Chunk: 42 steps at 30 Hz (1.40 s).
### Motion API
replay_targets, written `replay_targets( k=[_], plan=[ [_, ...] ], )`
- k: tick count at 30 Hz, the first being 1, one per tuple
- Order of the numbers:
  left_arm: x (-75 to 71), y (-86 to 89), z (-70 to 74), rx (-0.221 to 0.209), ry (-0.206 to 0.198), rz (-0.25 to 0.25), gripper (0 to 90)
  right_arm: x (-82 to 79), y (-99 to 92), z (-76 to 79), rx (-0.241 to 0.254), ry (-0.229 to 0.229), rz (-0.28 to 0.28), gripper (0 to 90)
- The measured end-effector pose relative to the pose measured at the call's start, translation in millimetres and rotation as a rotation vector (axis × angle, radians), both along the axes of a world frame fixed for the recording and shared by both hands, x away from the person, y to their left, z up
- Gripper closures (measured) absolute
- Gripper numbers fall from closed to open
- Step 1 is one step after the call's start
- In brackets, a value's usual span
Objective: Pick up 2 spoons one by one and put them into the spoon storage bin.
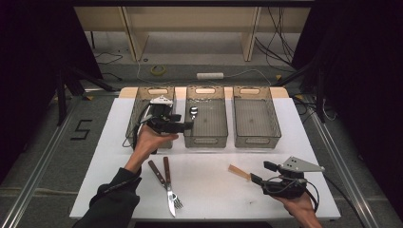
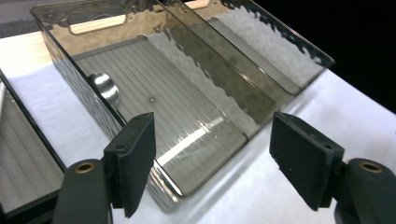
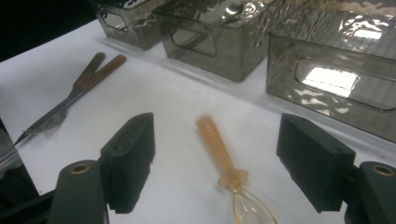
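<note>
L gripper [image 1: 187,126] hovers between the left bin [image 1: 138,114] and the middle bin [image 1: 205,135], near the table's [image 1: 119,156] far edge; jaws spread wide w/ nothing between them. In the left gripper view its pads [image 2: 135,163] frame the near corner of the middle bin, w/ a metal spoon [image 2: 105,87] lying inside by the bin's wall, bowl visible. R gripper [image 1: 260,173] sits low near the table's front right corner, jaws spread too, not pinching anything; a plastic spoon [image 3: 224,163] w/ an orange handle lies on the table between its pads [image 3: 128,158], touching neither. Knife [image 1: 160,183] and fork [image 1: 171,185], both wood-handled, lie crossed near the front edge, left of centre. Right bin [image 1: 256,137] stands beside the middle bin at the far edge.
</note>
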State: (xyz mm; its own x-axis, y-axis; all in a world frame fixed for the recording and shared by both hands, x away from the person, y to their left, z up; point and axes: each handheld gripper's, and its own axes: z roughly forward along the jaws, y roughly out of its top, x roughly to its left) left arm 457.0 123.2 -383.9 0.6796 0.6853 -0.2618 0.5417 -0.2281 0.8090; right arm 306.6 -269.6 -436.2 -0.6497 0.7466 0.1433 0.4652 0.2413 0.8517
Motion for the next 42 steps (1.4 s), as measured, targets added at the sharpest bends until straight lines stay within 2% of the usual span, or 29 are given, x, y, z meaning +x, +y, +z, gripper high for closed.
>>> replay_targets(
  k=[10, 12, 15, 17, 23, 28, 33, 38, 42],
  plan=[
    [-26.3, 11.7, -9.0, 0.006, -0.029, -0.032, 27.3, 1.3, 6.4, 2.0, -0.004, 0.015, 0.054, 28.7],
    [-31.3, 11.5, -10.0, -0.004, -0.035, -0.036, 27.1, 2.1, 8.4, 1.9, -0.013, 0.019, 0.066, 28.7],
    [-38.8, 9.7, -13.3, -0.062, -0.029, -0.049, 26.8, 3.4, 10.6, 1.7, -0.021, 0.025, 0.078, 28.6],
    [-43.4, 8.4, -14.5, -0.065, -0.045, -0.049, 26.6, 4.6, 11.7, 1.6, -0.033, 0.028, 0.087, 28.6],
    [-55.1, 12.0, -17.3, -0.085, -0.075, -0.075, 25.8, 9.8, 17.0, 3.1, -0.081, 0.033, 0.110, 28.6],
    [-63.0, 22.6, -20.5, -0.094, -0.103, -0.056, 25.6, 17.3, 20.9, 3.4, -0.130, 0.050, 0.129, 28.7],
    [-74.0, 34.3, -24.1, -0.075, -0.130, -0.038, 25.6, 28.4, 22.0, 4.8, -0.180, 0.087, 0.144, 29.5],
    [-83.2, 40.4, -30.1, -0.105, -0.110, -0.032, 25.4, 39.0, 25.3, 4.3, -0.257, 0.119, 0.148, 33.1],
    [-89.1, 41.3, -34.5, -0.090, -0.111, -0.036, 25.3, 49.4, 31.2, -0.9, -0.296, 0.155, 0.173, 36.1]
  ],
)
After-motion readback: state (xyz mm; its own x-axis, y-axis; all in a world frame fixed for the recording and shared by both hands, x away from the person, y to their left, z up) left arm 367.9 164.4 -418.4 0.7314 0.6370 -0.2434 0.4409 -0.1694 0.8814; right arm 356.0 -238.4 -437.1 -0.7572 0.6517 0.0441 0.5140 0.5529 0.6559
